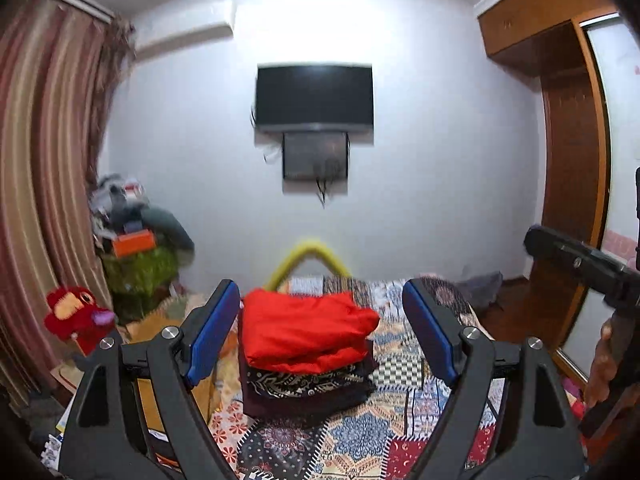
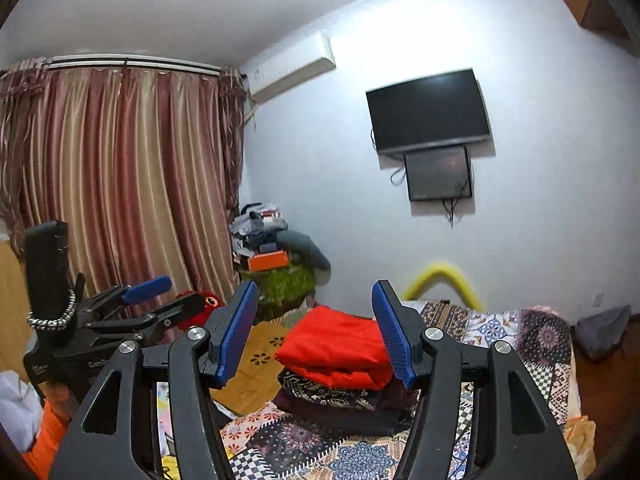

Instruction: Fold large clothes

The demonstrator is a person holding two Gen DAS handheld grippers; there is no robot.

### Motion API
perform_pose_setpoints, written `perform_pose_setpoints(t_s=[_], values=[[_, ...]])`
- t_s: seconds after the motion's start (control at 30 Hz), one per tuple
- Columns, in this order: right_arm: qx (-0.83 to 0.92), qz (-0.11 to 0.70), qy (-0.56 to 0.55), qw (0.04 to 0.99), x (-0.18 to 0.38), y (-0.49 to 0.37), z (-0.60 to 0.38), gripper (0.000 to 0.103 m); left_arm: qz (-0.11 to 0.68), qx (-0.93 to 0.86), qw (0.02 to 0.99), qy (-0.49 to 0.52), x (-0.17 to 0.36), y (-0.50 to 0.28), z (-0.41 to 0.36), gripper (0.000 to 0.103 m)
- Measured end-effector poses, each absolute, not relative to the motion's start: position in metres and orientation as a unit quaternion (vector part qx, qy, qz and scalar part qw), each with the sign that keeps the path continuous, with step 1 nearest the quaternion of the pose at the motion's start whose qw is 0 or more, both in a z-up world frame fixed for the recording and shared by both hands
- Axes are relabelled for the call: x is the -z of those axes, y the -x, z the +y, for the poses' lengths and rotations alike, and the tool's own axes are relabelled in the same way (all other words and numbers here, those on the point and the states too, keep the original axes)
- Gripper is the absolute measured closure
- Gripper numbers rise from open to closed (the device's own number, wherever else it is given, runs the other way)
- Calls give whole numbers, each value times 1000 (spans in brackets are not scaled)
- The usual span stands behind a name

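With the folded red cloth garment (image 1: 304,330) topping the stack on the patchwork-quilted bed (image 1: 360,436), both grippers' jaws stood spread and empty, apparently between garments; fetching another seemed next.

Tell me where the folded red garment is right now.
The folded red garment tops a stack of dark patterned folded clothes on the patchwork bedspread, centred in both wrist views, below the wall-mounted black television.

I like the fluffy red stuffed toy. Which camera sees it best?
The left wrist view: the fluffy red stuffed toy shows whole beside the striped curtain. The right wrist view shows only a red scrap behind the left gripper.
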State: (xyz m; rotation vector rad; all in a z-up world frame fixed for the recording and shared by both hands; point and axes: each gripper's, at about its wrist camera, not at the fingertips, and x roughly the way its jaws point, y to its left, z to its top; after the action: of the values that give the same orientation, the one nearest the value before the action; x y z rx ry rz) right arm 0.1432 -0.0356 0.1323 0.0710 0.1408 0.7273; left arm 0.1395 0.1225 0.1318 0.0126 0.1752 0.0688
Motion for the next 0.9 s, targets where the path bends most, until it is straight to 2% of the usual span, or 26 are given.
perform_pose_setpoints(t_s=[0.03, 0.1, 0.17, 0.33, 0.9], values=[[-354, 66, -36, 932, -129, -140, -36, 47, 75, -40, 996, -6, -130, -128, 119, 20], [-342, 58, -34, 937, -123, -133, -35, 33, 54, -48, 997, -2, -125, -109, 115, 20], [-329, 47, -26, 943, -119, -129, -33, 26, 42, -57, 997, -4, -119, -94, 110, 19], [-302, 26, -17, 953, -116, -121, -29, 8, 27, -84, 996, -7, -105, -80, 105, 5], [-293, 39, -12, 955, -100, -117, -34, 3, 30, -79, 996, 11, -94, -75, 109, 1]])
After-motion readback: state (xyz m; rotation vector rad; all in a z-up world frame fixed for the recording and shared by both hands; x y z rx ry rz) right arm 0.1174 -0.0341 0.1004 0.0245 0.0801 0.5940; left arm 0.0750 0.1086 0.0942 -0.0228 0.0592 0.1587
